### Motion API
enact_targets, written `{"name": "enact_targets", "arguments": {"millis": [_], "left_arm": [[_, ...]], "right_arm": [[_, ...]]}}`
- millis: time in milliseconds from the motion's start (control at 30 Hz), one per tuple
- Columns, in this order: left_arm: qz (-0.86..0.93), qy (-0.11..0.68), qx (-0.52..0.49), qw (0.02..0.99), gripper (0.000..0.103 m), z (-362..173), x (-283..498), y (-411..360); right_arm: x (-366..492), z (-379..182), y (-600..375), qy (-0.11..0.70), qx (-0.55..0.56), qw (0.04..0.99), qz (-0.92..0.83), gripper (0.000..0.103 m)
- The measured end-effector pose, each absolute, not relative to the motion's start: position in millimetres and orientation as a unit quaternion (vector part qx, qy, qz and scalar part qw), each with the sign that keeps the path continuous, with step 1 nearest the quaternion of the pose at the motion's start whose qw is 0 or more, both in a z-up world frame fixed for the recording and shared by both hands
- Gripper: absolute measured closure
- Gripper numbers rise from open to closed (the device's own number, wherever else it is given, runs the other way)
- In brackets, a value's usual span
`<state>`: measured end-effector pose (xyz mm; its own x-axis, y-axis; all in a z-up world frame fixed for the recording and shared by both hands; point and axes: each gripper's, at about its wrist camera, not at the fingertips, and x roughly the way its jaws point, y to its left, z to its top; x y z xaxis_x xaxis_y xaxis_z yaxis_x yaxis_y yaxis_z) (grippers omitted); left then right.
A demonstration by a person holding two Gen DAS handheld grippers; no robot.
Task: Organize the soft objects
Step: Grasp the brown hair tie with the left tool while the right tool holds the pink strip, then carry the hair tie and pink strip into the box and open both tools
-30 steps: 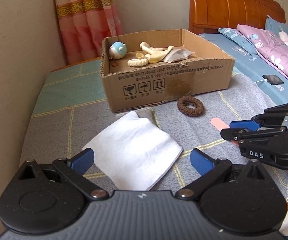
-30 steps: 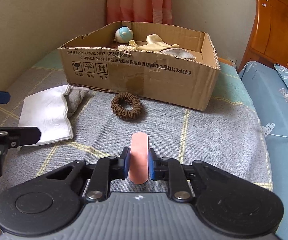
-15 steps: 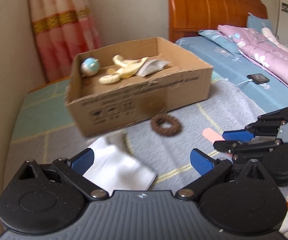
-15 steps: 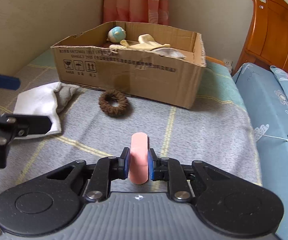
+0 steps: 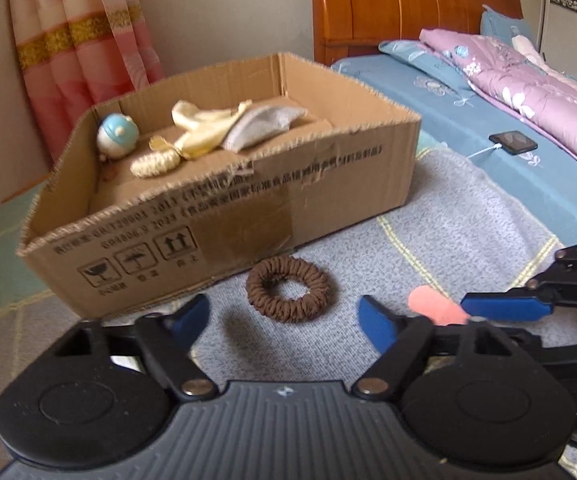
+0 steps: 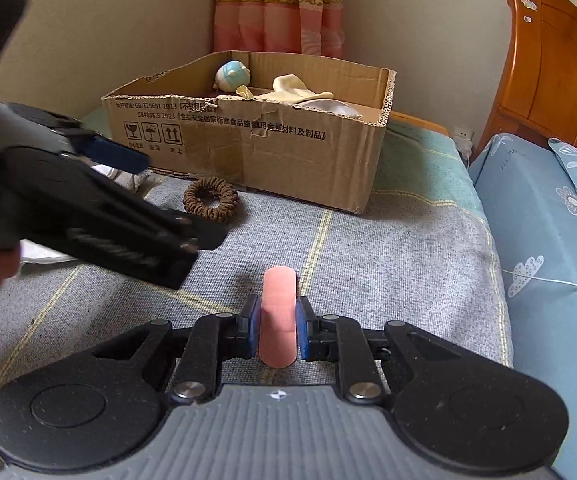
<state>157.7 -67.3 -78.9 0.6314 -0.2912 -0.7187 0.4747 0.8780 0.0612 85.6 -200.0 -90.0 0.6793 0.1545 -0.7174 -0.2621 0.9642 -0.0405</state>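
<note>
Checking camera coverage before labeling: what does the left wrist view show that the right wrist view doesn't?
Only left wrist: the purple quilt on the bed and the open left gripper fingers.
Only right wrist: the right gripper shut on the pink pad, seen head-on.
Both: cardboard box, brown scrunchie, phone.
</note>
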Motion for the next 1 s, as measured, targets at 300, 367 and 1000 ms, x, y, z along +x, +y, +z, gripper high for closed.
{"name": "enact_targets", "arguments": {"millis": [300,367,1000], "left_arm": [[-0.226,0.366,0.105,0.897,0.048,-81.0,164.1,-71.7],[-0.223,0.367,0.101,0.897,0.053,-80.7,164.2,-72.6],[-0.239,0.361,0.114,0.894,0.066,-46.6,136.3,-58.1]], "right_arm": [[87.1,-90.7,-203.3,0.378,-0.068,0.915,0.12,0.081],[87.0,-90.7,-203.7,0.378,-0.068,0.915,0.121,0.081],[83.4,-80.0,-205.7,0.371,-0.062,0.919,0.118,0.081]]}}
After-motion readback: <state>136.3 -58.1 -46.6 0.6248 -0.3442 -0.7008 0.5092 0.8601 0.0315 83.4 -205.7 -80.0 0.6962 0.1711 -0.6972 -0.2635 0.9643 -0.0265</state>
